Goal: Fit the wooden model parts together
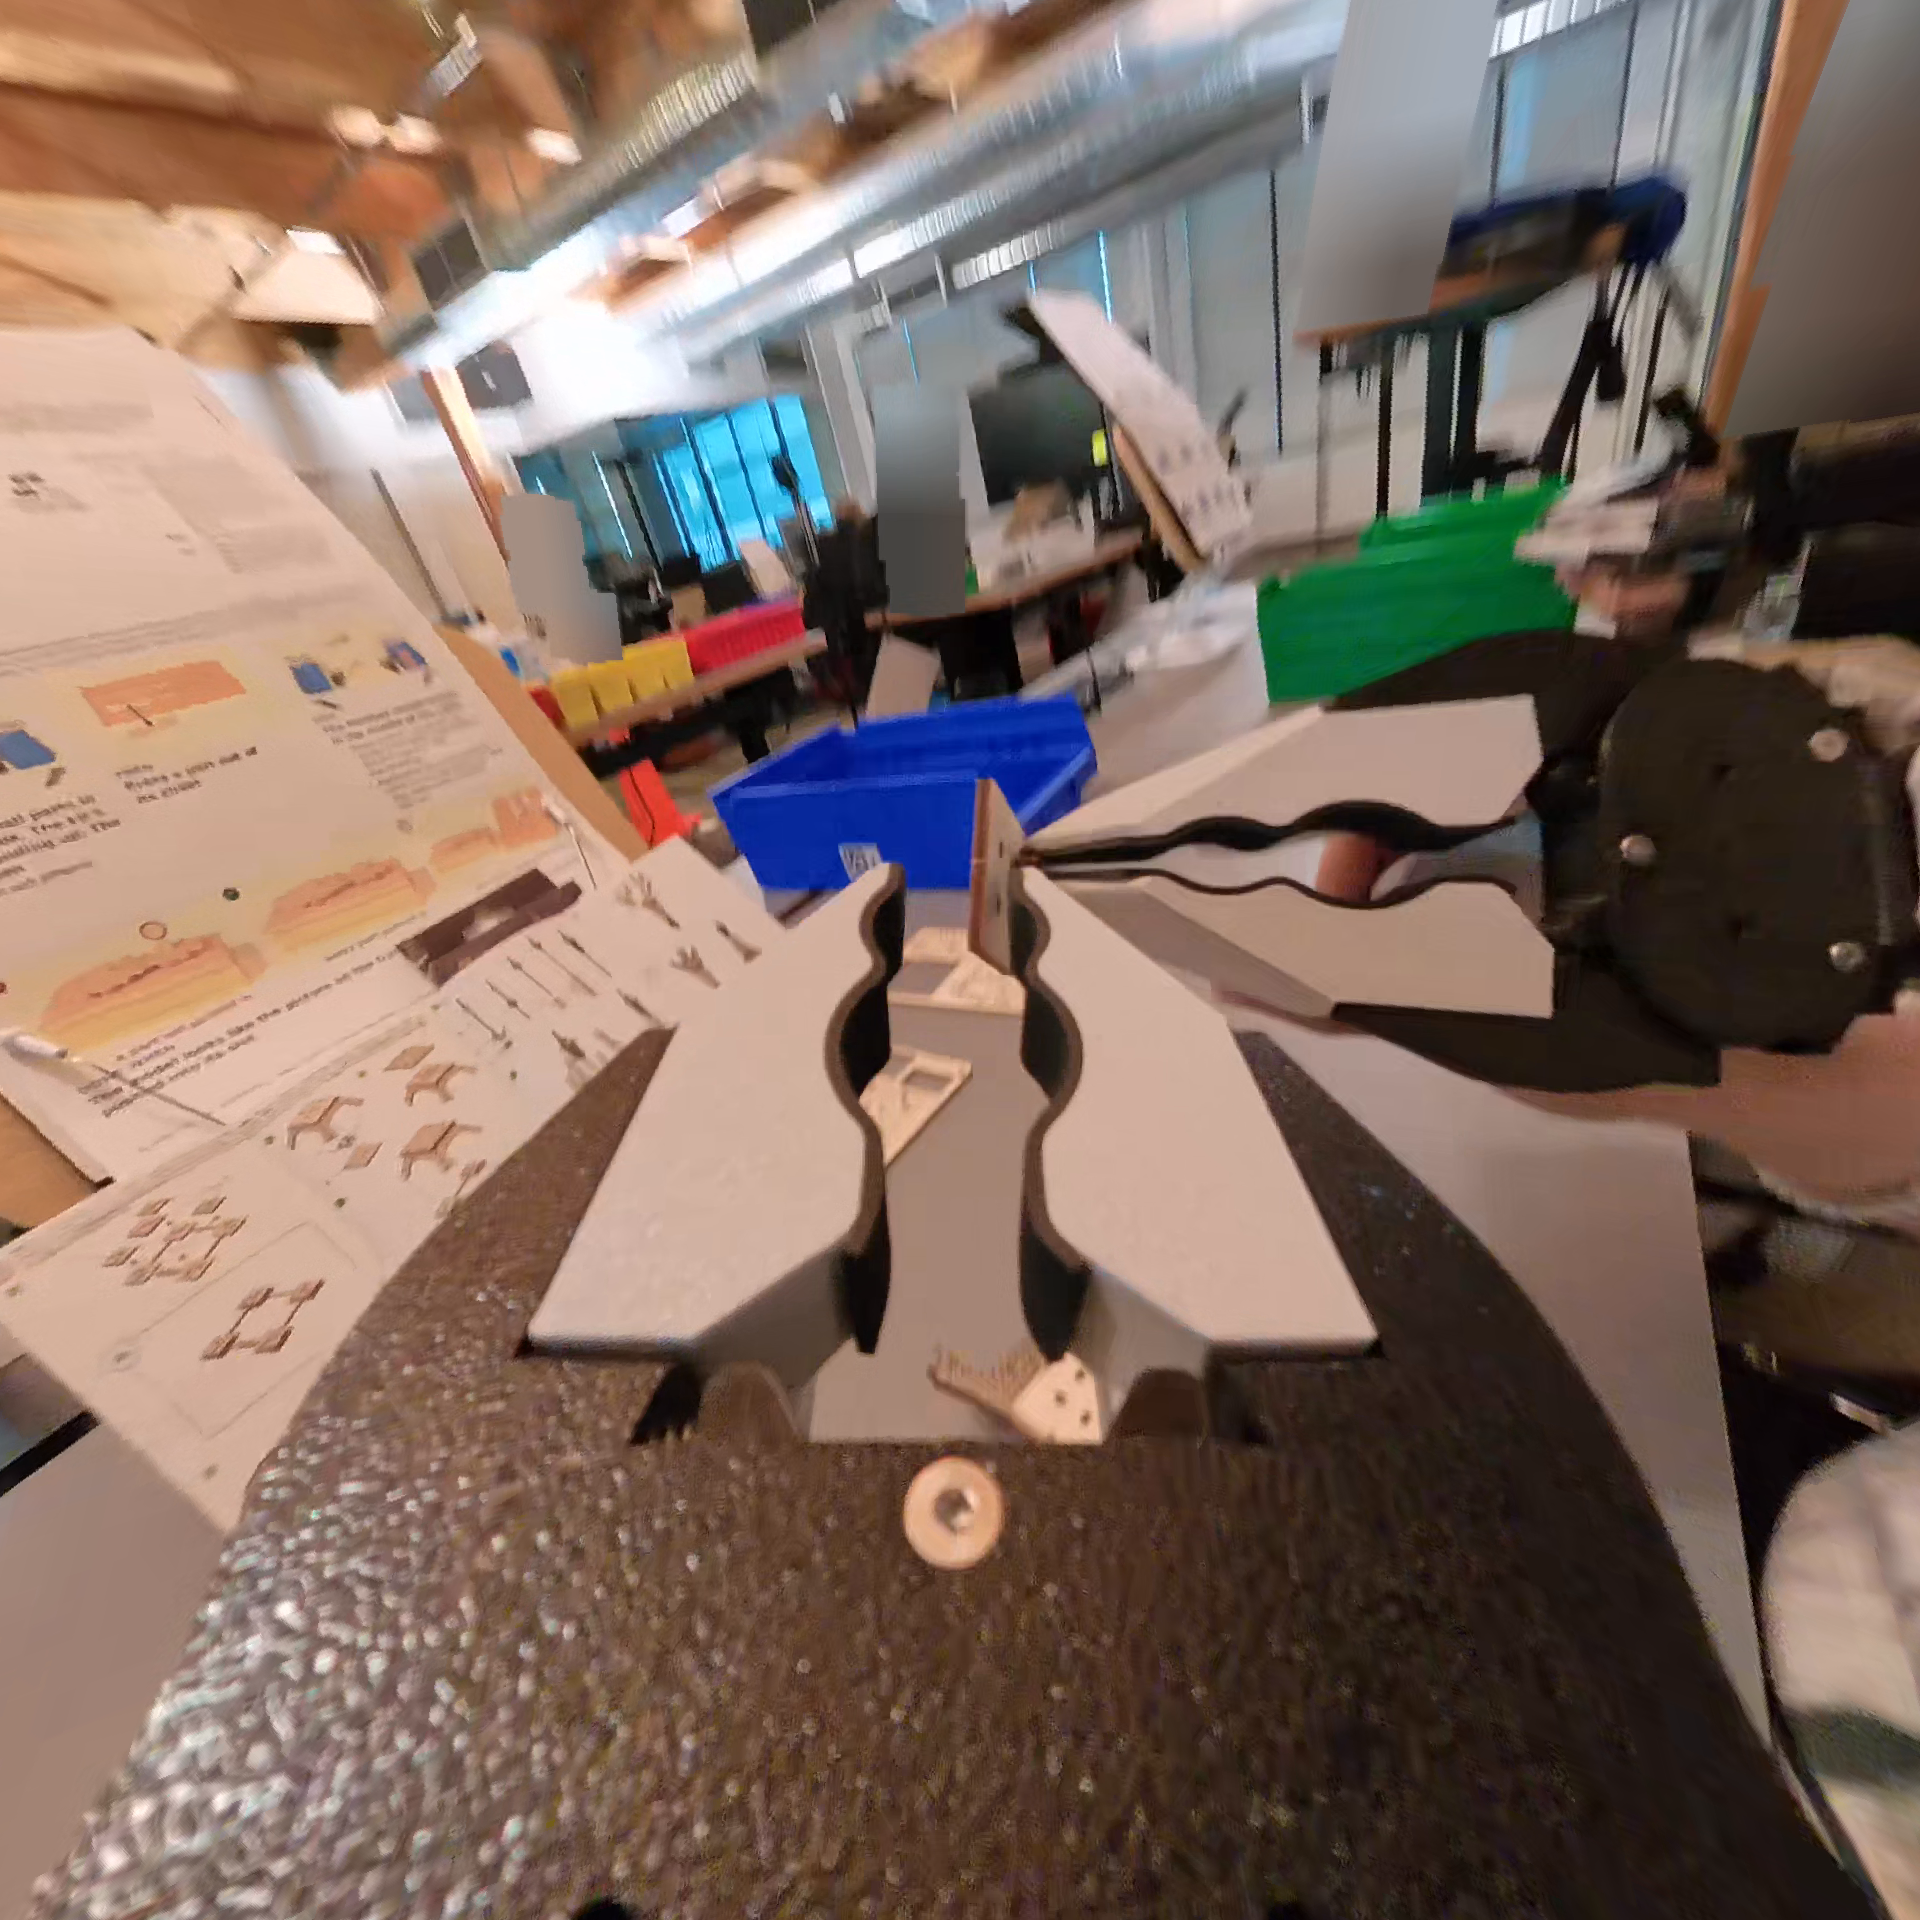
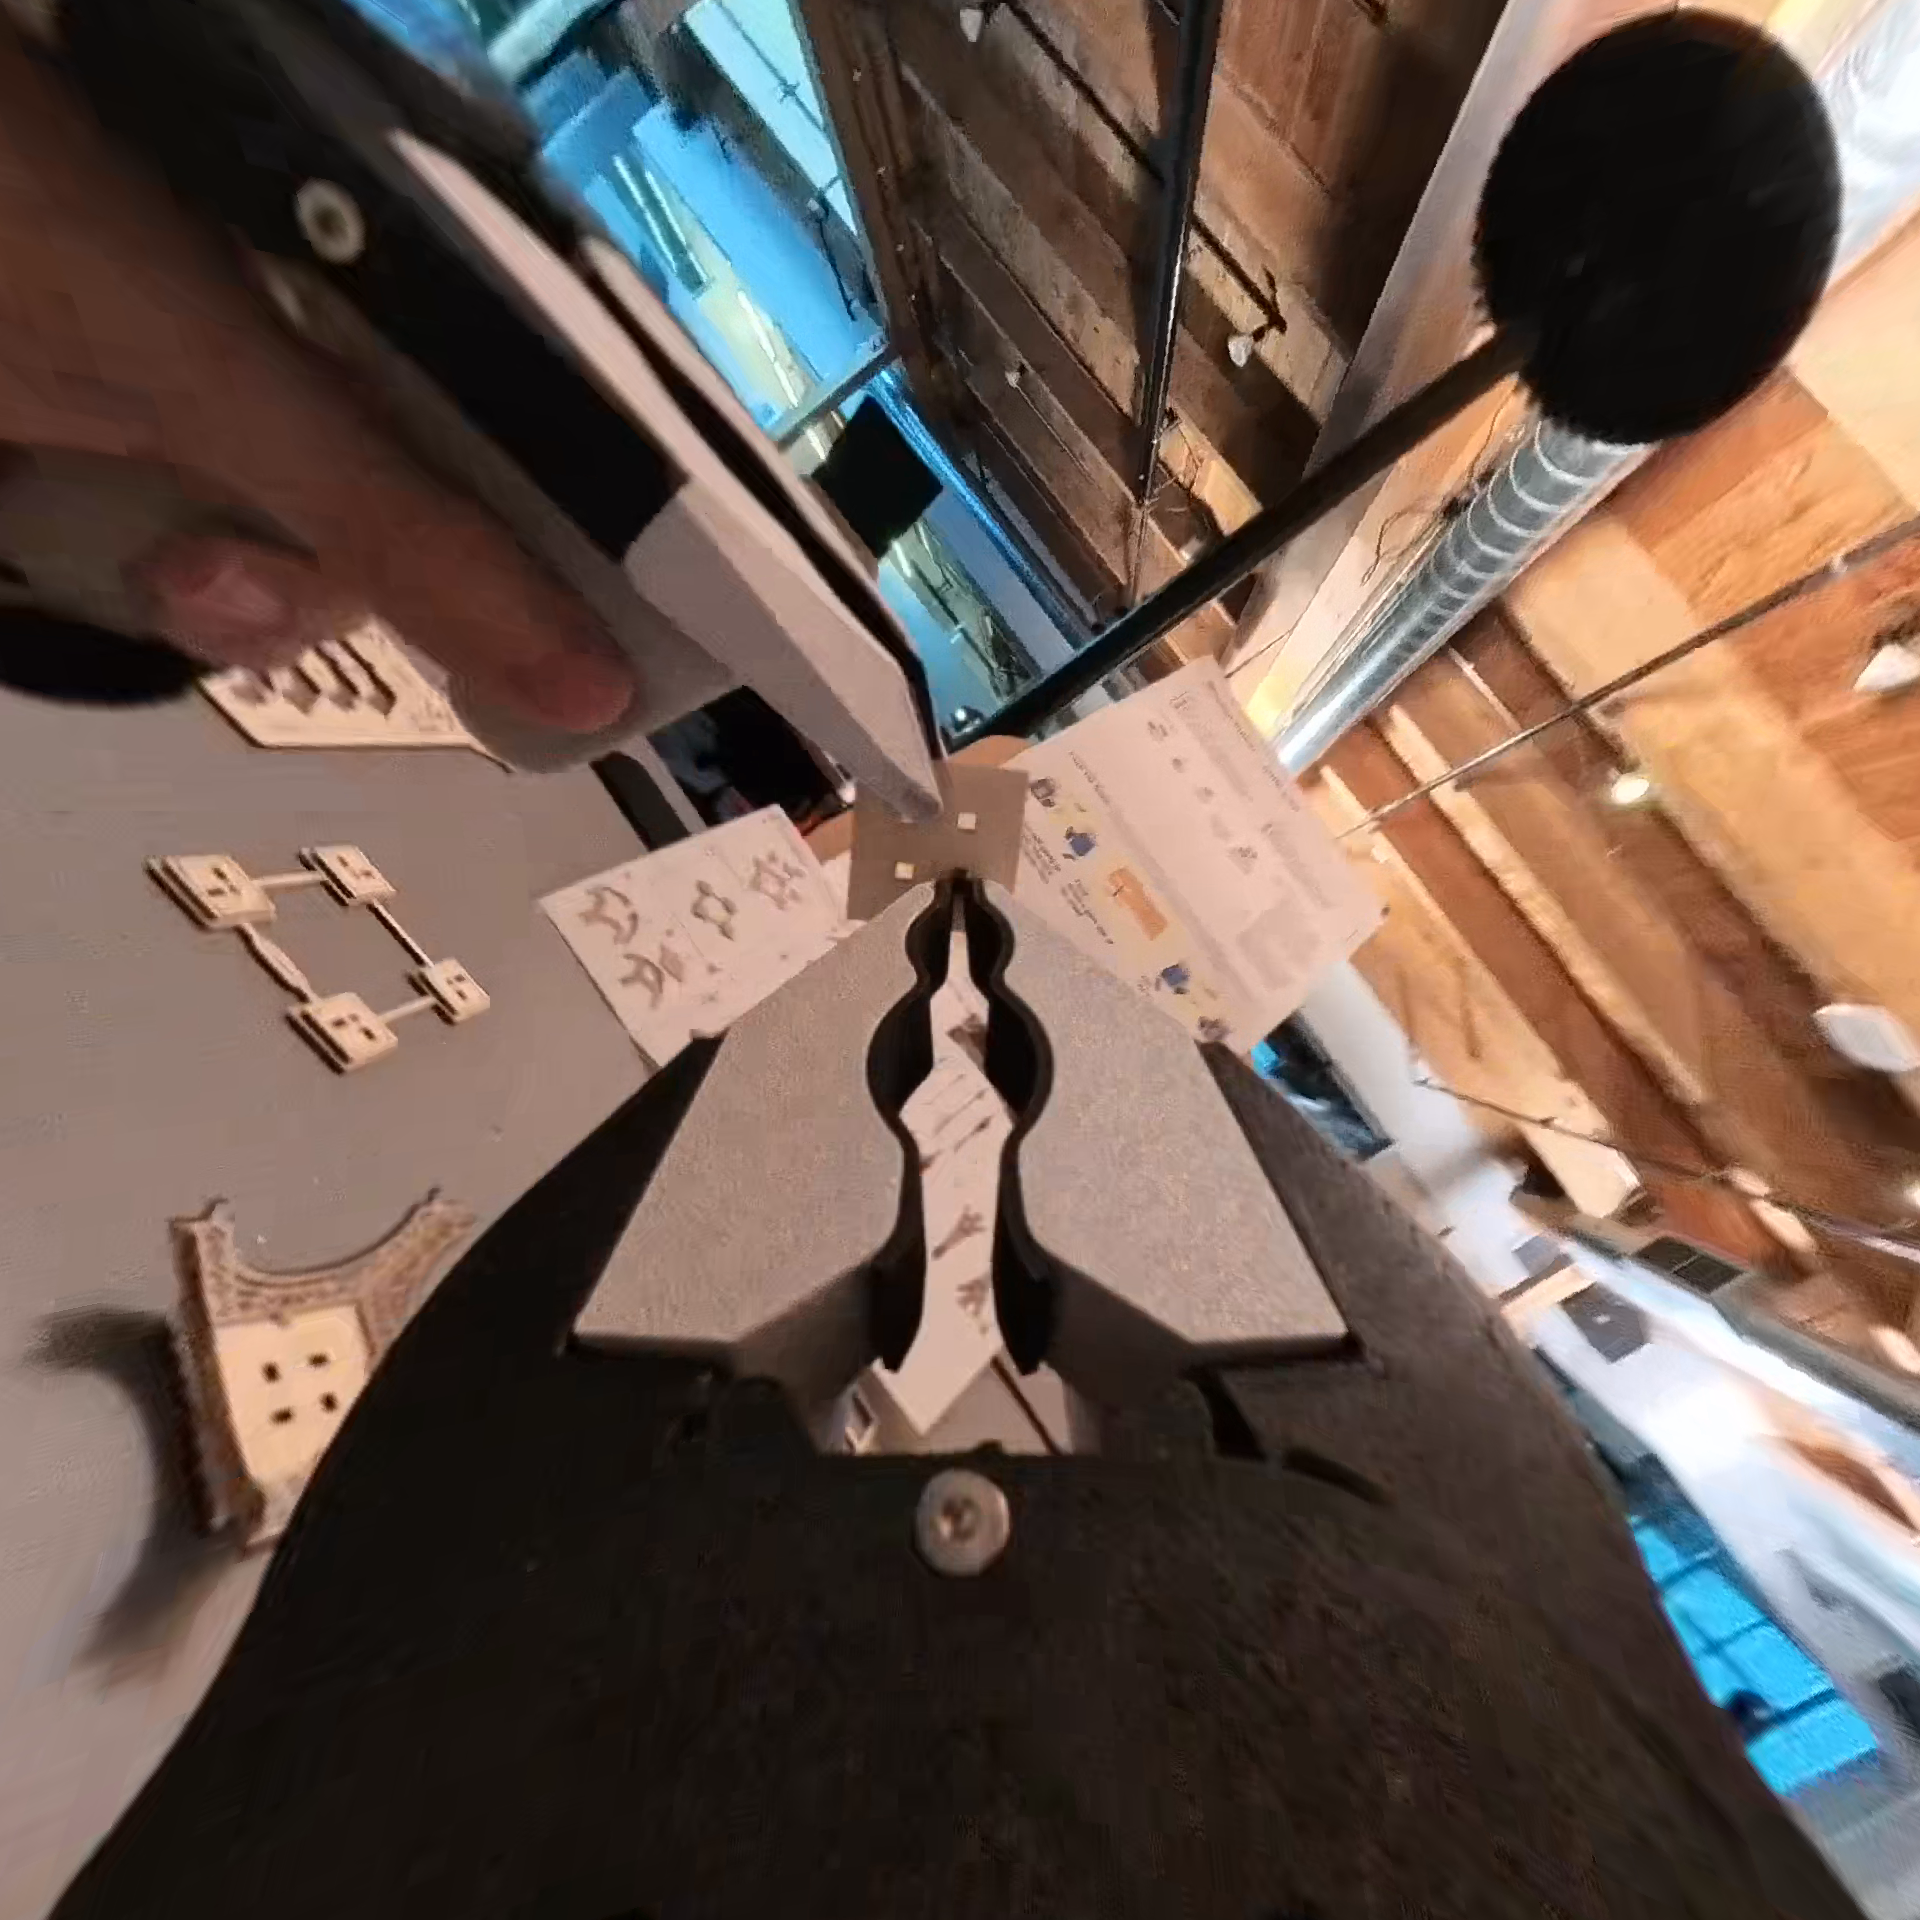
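Observation:
My right gripper [image 2: 956, 888] is shut on the edge of a small square wooden plate [image 2: 940, 836] with tiny slots and holds it in the air. In the left wrist view it reaches in from the right [image 1: 1029, 857], holding the plate [image 1: 995, 883] upright. My left gripper [image 1: 958, 899] is open, and the plate stands at its tips beside the right-hand finger. In the right wrist view one left finger [image 2: 831, 707] touches the plate's top left. A wooden square frame [image 2: 322, 956] and an arched wooden piece [image 2: 281, 1351] lie on the grey table [image 2: 125, 1091].
Instruction sheets stand propped at the left [image 1: 208, 779] and show behind the plate [image 2: 1195, 852]. A blue bin [image 1: 904, 790] and a green bin [image 1: 1403, 613] sit beyond. More flat wooden parts [image 1: 914, 1091] lie under the left gripper. A black fuzzy ball on a rod [image 2: 1652, 218] hangs overhead.

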The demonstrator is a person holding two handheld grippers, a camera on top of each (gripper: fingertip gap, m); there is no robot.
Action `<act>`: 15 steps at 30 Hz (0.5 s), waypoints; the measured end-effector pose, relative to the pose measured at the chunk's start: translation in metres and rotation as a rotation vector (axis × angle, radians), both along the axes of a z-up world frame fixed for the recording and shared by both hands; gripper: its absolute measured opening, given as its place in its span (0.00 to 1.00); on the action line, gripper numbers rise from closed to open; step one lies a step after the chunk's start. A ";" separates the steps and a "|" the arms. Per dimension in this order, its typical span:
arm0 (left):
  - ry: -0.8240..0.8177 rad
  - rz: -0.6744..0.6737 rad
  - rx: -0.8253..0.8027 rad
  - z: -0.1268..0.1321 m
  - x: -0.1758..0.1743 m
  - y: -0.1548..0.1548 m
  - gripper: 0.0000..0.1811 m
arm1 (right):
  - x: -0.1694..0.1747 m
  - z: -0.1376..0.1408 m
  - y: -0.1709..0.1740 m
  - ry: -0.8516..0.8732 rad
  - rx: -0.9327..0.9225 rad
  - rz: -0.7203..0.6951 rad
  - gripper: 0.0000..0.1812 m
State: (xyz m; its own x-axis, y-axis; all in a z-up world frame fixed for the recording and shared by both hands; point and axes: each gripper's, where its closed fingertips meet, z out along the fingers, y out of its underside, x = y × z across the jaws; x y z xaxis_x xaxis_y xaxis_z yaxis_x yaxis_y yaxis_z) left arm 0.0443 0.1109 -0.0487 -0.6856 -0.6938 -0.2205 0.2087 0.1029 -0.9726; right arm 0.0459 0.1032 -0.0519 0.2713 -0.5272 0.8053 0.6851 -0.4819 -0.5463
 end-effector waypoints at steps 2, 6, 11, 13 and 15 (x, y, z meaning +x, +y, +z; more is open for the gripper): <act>0.049 0.018 0.100 -0.011 0.001 -0.001 0.09 | -0.004 -0.005 0.004 -0.054 -0.078 -0.019 0.00; 0.060 0.021 0.176 -0.018 -0.002 -0.005 0.01 | -0.007 -0.008 0.005 -0.106 -0.132 -0.055 0.00; 0.083 0.010 0.188 -0.019 -0.004 -0.007 0.00 | -0.010 -0.011 0.005 -0.132 -0.174 -0.054 0.00; 0.094 0.011 0.199 -0.020 -0.004 -0.006 0.00 | -0.010 -0.012 0.005 -0.132 -0.174 -0.053 0.00; 0.092 0.020 0.218 -0.022 -0.003 -0.005 0.00 | -0.009 -0.014 0.006 -0.132 -0.183 -0.053 0.00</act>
State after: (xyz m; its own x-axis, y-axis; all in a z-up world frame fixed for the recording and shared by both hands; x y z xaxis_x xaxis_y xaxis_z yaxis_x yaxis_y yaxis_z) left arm 0.0411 0.1058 -0.0708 -0.6963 -0.6501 -0.3041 0.1160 0.3162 -0.9416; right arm 0.0367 0.1095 -0.0657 0.1328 -0.3801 0.9154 0.7163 -0.6015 -0.3537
